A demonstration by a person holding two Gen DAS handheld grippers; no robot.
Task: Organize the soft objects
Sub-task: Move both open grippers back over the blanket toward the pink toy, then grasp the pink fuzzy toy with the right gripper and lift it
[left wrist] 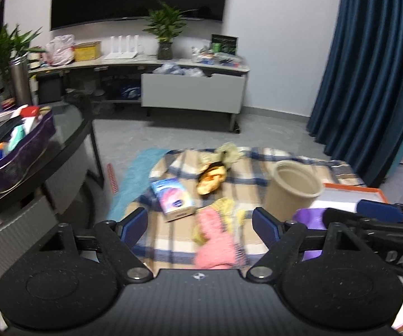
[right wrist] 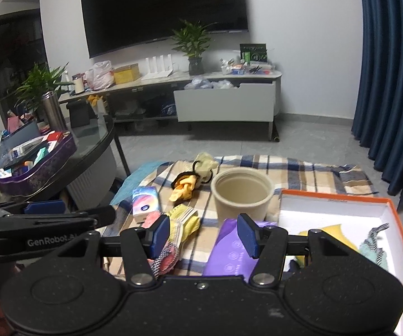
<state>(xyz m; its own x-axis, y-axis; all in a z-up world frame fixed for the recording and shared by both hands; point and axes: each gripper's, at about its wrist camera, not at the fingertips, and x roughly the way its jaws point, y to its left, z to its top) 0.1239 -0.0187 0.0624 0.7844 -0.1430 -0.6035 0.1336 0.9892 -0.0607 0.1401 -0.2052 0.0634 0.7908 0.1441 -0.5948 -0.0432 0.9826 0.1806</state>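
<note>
We see the soft things split between two places. A few already lie inside the orange-rimmed box (right wrist: 391, 210) at the near right: a yellow cloth (right wrist: 332, 231) and a pale teal piece (right wrist: 374, 249). The rest wait on the plaid blanket (right wrist: 299, 173) that covers the surface in front of us: a pink cloth (left wrist: 215, 240) with a yellow sock (right wrist: 186, 218) over it, near and to the left; an orange-yellow bundle (right wrist: 184, 187) farther off; and a pale cloth (right wrist: 205, 162) at the far edge. A purple bag (right wrist: 229, 254) lies near, touching the box's left side. A tissue pack (right wrist: 145, 204) and a beige tub (right wrist: 242, 193), standing upright and empty, sit among them on the blanket.

Our left tongs (left wrist: 200, 221) are spread wide and hold nothing, hanging over the pink cloth. Our right tongs (right wrist: 204, 233) are also spread and empty, above the purple bag.

We judge the work partly done: some pieces are boxed, at least four are left, and the pink cloth looks the likeliest next pick.
</note>
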